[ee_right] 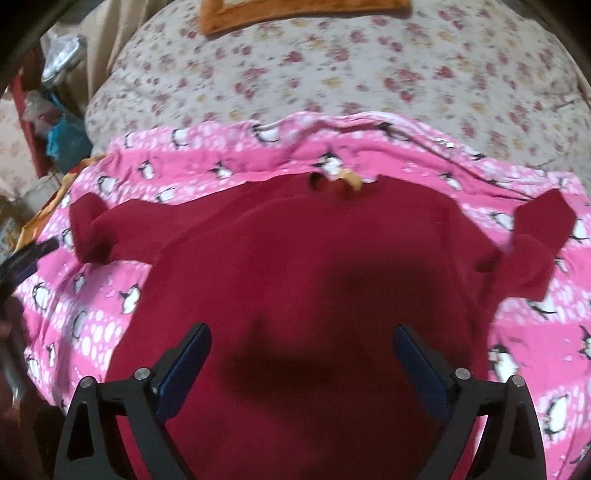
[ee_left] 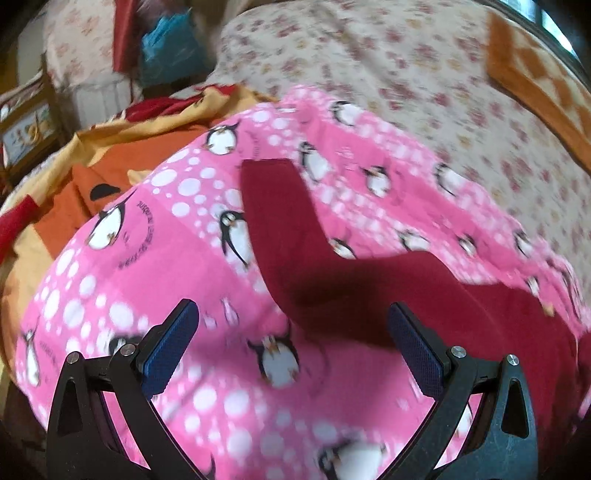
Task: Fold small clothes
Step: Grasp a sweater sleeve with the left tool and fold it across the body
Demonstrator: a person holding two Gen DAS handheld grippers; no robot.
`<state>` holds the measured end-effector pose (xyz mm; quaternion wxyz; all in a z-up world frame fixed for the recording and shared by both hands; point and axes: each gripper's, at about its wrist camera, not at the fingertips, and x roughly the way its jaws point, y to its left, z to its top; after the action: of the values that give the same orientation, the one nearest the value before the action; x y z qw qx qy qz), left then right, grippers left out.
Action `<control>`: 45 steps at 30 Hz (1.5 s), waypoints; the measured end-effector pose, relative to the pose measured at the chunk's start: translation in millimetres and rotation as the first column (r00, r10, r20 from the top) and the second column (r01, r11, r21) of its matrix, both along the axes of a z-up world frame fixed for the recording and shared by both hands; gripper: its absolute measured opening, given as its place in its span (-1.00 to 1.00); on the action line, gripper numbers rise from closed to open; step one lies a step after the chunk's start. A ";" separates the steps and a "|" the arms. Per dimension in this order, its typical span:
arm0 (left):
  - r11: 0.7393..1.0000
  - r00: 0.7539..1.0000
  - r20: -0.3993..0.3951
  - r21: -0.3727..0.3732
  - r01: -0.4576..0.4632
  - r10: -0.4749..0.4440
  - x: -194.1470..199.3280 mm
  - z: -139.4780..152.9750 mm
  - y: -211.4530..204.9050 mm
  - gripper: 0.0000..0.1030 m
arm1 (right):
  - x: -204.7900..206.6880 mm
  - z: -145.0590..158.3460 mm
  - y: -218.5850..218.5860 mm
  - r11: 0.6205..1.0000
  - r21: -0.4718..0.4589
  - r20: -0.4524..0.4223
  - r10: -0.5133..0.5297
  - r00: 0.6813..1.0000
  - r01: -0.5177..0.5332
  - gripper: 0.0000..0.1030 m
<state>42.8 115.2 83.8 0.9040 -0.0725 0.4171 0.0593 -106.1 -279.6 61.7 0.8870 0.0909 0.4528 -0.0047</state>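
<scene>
1. Bed (ee_right: 332, 74): floral cover, the base for everything listed; it shows past the far edge of the blanket.
2. Blanket (ee_right: 207, 166): pink, printed with penguins and white dots, spread flat on the bed. It serves here as the landmark.
3. Orange and yellow cloth (ee_left: 92, 158): bunched off the left edge of the blanket, apparently partly beneath it.
4. Orange mat (ee_right: 295, 14): on the bed, well beyond the far edge of the blanket.
5. Sweater (ee_right: 314, 266): dark red, small, lying flat in the middle of the blanket, neck toward the far edge. Both sleeves are spread out to the sides, cuffs turned up. No fold is visible; judged from this, the garment is laid out and all folding remains.
6. Left sleeve (ee_left: 273, 206): rests on the blanket's left part, ahead of the left gripper.
7. Left gripper (ee_left: 291, 343): jaws wide apart, holding nothing, poised over the blanket at the sleeve's base.
8. Right gripper (ee_right: 301, 363): jaws wide apart, empty, poised over the sweater's lower body at the blanket's near side.
</scene>
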 end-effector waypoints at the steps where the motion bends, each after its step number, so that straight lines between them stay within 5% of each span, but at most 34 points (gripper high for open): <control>1: 1.000 1.000 -0.008 -0.009 -0.017 0.017 10.4 -3.0 5.3 0.99 | 1.1 -1.8 1.8 1.000 0.006 -0.003 0.008 1.000 -0.008 0.90; 6: 0.997 0.997 -0.034 -0.032 -0.076 0.075 53.9 -21.9 17.3 0.80 | 5.4 -10.4 6.0 0.999 0.029 -0.019 0.041 0.999 -0.041 0.90; 11: 0.995 0.995 -0.041 0.037 -0.092 0.094 81.1 -38.0 9.8 0.62 | 9.7 -20.8 2.0 0.996 0.079 -0.048 0.040 0.998 -0.036 0.90; 12: 0.997 0.997 -0.026 0.039 -0.066 0.067 84.0 -38.0 5.3 0.27 | 10.0 -22.6 1.9 0.996 0.083 -0.053 0.044 0.998 -0.039 0.90; 13: 0.999 0.999 -0.038 0.039 -0.036 0.038 88.0 -40.2 1.9 -0.38 | 11.0 -25.4 2.4 0.995 0.087 -0.061 0.050 0.997 -0.045 0.90; 15: 1.000 0.996 -0.087 0.013 -0.018 0.020 94.8 -48.2 1.4 -0.79 | 11.6 -28.4 3.1 0.995 0.085 -0.066 0.057 0.996 -0.051 0.90; 24: 0.978 0.990 0.035 -0.152 0.144 -0.140 53.7 2.7 -13.5 -0.82 | 9.8 -26.3 -11.4 0.994 0.110 -0.049 0.016 0.999 -0.010 0.90; 28: 0.938 0.956 0.117 -0.194 0.287 -0.269 21.9 43.1 -54.1 -0.82 | 6.1 -22.0 -19.1 0.991 0.132 -0.036 -0.006 0.999 0.010 0.90; 33: 0.848 0.878 0.177 -0.232 0.476 -0.445 -12.8 71.2 -135.6 -0.82 | -1.0 -13.7 -32.4 0.989 0.138 -0.015 -0.042 0.999 0.043 0.90; 36: 0.785 0.823 0.163 -0.245 0.568 -0.544 -29.7 63.4 -192.7 -0.82 | -8.0 -8.7 -44.3 0.989 0.134 -0.004 -0.068 0.998 0.068 0.90; 42: 0.721 0.746 0.060 -0.217 0.658 -0.663 -61.7 5.1 -279.4 -0.79 | -22.1 -6.7 -77.1 0.979 0.144 -0.014 -0.147 0.989 0.147 0.90; 44: 0.701 0.726 0.016 -0.247 0.669 -0.687 -66.3 -15.4 -294.3 -0.62 | -26.9 -8.1 -87.0 0.974 0.145 -0.023 -0.173 0.985 0.175 0.90; 45: 0.696 0.720 -0.002 -0.255 0.671 -0.694 -70.1 -22.7 -299.1 -0.34 | -28.3 -8.7 -90.5 0.972 0.148 -0.028 -0.180 0.983 0.183 0.90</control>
<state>-27.3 -183.8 61.1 0.8242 -0.0162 0.4621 -0.3269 -134.5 -370.1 53.0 0.8703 0.1982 0.4479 -0.0525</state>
